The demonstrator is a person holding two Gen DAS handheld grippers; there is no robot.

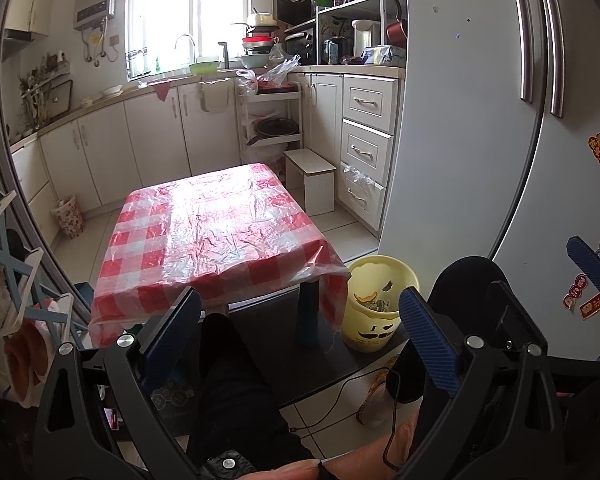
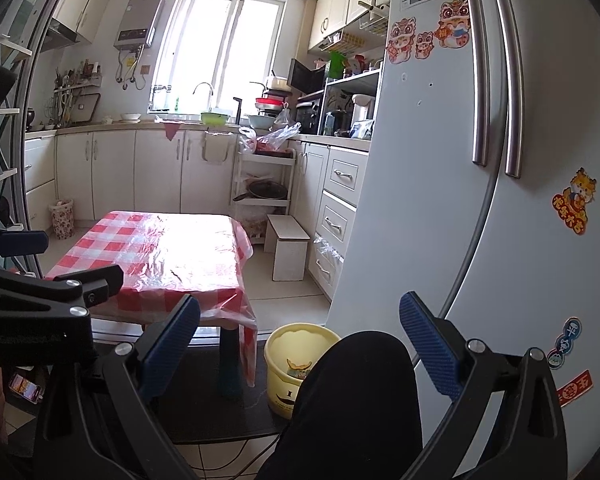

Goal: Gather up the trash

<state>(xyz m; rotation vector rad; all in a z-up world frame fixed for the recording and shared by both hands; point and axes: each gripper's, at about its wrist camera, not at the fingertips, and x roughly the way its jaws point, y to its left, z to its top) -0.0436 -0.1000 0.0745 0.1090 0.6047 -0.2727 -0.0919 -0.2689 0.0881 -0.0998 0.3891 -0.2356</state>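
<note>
Left gripper (image 1: 300, 320) and right gripper (image 2: 300, 326), fingers spread wide, empty. Red-and-white checked plastic-covered tabletop (image 1: 216, 220) at frame centre, bare of trash. Yellow plastic bin (image 1: 374, 304) at lower right, scraps already inside; collection apparently near complete.

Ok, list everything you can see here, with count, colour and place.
Low table with red-and-white checked plastic cover: one, centre floor.
Yellow plastic bin with moustache print: one, right of the table, scraps inside.
Silver fridge with cartoon stickers: one, right side.
White step stool: one, beyond the table.
Floral waste basket: one, by the left cabinets.
White tiered cart: one, back centre.
Person's knees in black trousers: foreground.
Left gripper: black, blue fingers, open.
Right gripper: same, open.
</note>
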